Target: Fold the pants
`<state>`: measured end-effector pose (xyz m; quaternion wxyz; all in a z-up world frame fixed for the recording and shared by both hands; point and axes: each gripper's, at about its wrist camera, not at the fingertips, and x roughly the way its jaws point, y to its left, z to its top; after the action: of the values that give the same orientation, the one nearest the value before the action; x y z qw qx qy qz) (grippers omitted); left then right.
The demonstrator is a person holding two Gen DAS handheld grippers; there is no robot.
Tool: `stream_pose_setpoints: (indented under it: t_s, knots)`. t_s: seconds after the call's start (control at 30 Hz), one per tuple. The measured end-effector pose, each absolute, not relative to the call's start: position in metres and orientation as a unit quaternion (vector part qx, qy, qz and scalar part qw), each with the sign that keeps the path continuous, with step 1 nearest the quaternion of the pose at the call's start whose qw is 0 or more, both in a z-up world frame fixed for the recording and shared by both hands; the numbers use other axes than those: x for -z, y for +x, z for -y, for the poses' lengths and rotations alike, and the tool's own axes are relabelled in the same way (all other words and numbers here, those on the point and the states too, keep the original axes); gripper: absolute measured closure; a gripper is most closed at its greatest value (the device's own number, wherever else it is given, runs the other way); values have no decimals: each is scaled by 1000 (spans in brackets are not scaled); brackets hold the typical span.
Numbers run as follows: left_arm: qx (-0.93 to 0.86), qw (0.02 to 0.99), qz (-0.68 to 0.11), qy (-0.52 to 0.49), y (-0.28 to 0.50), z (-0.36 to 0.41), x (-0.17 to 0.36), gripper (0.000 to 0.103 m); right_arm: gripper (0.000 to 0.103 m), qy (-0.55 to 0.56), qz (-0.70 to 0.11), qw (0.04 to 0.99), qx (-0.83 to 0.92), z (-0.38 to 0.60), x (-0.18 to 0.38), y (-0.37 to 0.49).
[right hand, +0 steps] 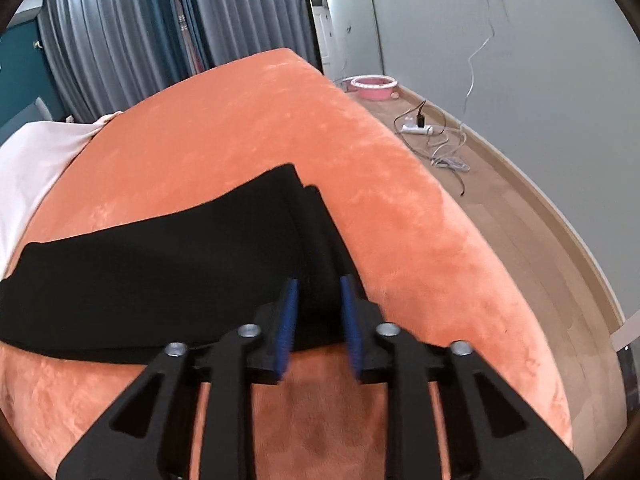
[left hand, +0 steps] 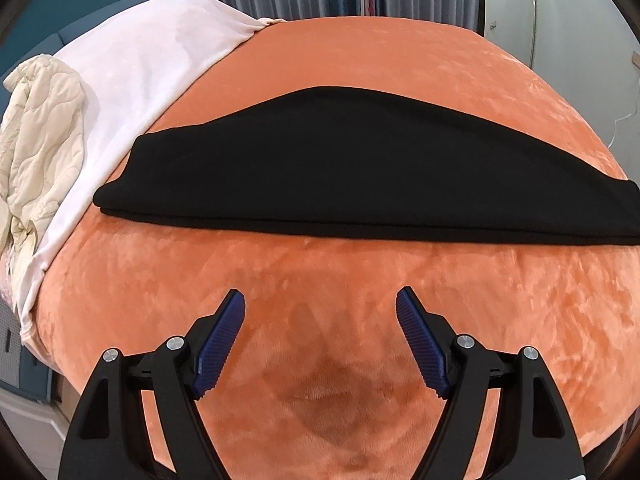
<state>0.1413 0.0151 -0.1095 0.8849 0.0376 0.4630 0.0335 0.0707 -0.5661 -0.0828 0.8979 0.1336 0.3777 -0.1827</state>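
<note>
Orange bed (left hand: 320, 80); right claw (right hand: 319, 286) narrowed over pants (right hand: 160, 272).

Pants (left hand: 360, 168): matt black cloth, smooth, no sheen. Bed cover (left hand: 320, 280): orange plush, velvety nap with brushed marks. Sheet (left hand: 132, 80): pale, smooth cloth. Quilt (left hand: 40, 128): cream, stitched, puckered. Left gripper (left hand: 320, 300): matt black plastic, ribbed blue pads, bright metal screws. Floor (right hand: 520, 208): wood.

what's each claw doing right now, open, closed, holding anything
Left claw: open, holding nothing, over the orange blanket short of the black pants.
Right claw: nearly closed around the end of the pants; whether it grips them cannot be told.
</note>
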Motion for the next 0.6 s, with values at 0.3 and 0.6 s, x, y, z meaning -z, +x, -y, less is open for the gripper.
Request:
stream_pose_setpoints:
  t_s: [0.3,0.6]
  knots:
    - [-35,880,-472,36,142,-7,113,28,96,156,-391,892,163,574,87,75]
    - [-34,880,-472,44,143,1,113,26,84,176,-398,886,160,590,94,67]
